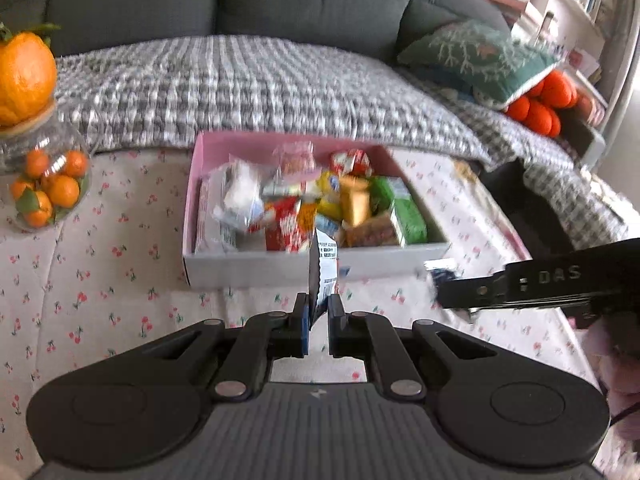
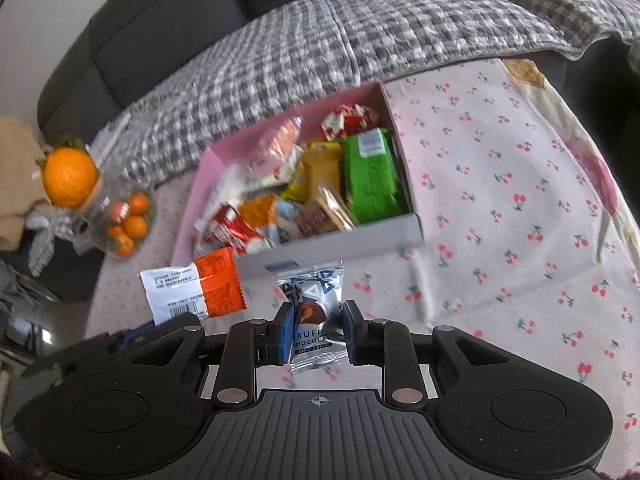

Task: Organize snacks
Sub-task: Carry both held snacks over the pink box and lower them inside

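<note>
So both grippers are loaded right now. The left gripper is clamped on an orange-and-white packet, held edge-on in its own view so you only see a thin sliver standing upright between the fingers. From the right wrist cam the same packet shows flat, white end to the left with print on it, orange end to the right, long axis roughly sideways.

The right gripper has its fingers on either side of a small truffle chocolate, silver-blue wrapper with a brown ball printed on it. Looks pinched at the sides, though the fingers sit fairly wide since the wrapper is puffy.

The thing that matters for the next move: the box is straight ahead of both grippers, just past the held snacks, with its near white wall facing them and the pink inside wall at the back. It sits on the cherry-print cloth, long axis running left to right in the left view. Already pretty full of mixed packets, the green one on the right side. Both packets are above the cloth, near the front wall, not over the box yet.

I'd guess either one just needs a short push forward over the wall, then a release. The left packet seems slightly nearer the wall
</note>
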The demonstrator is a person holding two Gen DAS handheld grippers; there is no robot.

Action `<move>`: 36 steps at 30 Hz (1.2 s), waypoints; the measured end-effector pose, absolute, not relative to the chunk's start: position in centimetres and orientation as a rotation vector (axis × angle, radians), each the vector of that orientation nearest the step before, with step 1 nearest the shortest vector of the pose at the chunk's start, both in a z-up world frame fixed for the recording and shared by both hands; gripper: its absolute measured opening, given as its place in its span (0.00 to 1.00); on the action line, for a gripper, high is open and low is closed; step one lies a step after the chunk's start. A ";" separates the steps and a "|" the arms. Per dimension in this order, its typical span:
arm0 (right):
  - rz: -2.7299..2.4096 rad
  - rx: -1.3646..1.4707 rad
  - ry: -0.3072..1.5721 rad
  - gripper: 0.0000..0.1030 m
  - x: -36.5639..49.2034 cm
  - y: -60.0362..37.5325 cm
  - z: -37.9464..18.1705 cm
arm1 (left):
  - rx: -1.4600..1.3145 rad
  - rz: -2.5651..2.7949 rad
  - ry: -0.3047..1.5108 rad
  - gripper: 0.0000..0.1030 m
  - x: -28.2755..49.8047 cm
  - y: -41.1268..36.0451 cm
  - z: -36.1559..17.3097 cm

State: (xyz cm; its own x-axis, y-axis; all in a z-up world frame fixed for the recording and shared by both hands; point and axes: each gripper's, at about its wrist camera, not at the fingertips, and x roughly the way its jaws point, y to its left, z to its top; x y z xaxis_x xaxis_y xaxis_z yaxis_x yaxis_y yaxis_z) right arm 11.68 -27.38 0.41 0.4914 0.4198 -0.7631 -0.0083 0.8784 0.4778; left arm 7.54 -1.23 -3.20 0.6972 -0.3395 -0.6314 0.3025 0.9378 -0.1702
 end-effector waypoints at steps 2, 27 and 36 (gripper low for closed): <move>0.276 0.475 1.020 0.23 12.2 -27.3 0.6 | -0.066 -0.352 0.685 0.07 7.6 -1.1 -2.4; 0.269 0.650 0.910 0.24 19.4 -24.9 -1.4 | -0.193 -0.321 0.755 0.08 17.7 -0.1 -2.9; 0.223 0.631 0.913 0.44 20.0 -25.2 -1.7 | -0.135 -0.271 0.737 0.27 18.2 -0.7 -3.5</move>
State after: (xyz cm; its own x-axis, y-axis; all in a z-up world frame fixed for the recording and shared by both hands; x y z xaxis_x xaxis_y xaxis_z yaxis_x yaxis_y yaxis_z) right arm 19.96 -25.22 -1.67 0.6040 0.4363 -0.6669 0.0803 0.7993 0.5956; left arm 18.22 -0.70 -3.54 0.7079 -0.2907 -0.6437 0.1964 0.9564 -0.2160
